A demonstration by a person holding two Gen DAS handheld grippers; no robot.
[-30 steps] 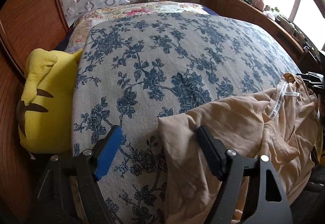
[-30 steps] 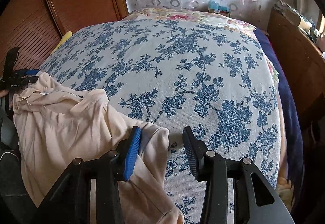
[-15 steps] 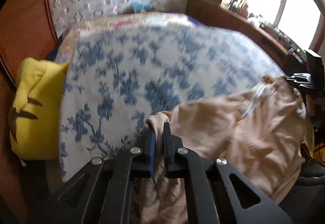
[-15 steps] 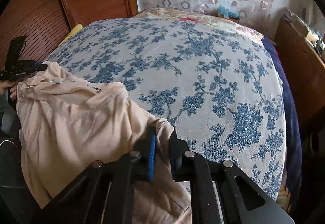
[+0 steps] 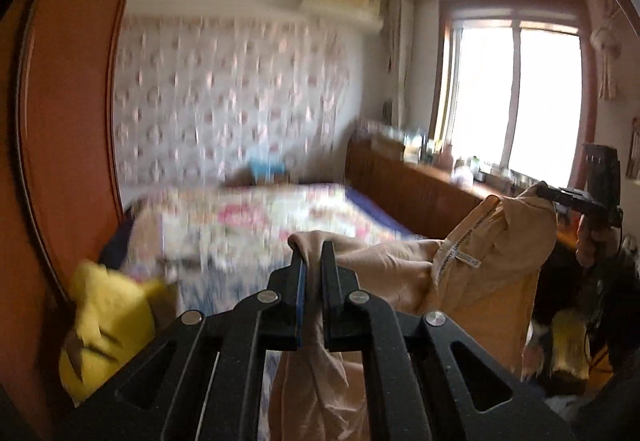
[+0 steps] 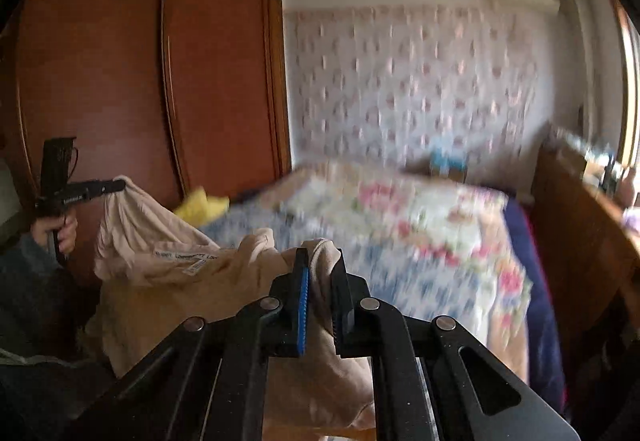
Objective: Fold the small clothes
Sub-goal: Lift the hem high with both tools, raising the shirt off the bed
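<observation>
Gripping beige garment | left gripper clenched on corner | right gripper likewise

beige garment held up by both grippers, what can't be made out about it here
- Lower part of the beige fabric garment: cut off by the bottom edge in both wrist views, partly behind the left hand-held gripper and right hand-held gripper.
- White label print: too small.
- Floral bedspread: motion-blurred.

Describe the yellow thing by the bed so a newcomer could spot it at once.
Start at the bed with its floral cover, then look to the side nearest the red-brown wardrobe. Wedged there is a plush toy: the only bright yellow item, with dark brown markings.
</observation>
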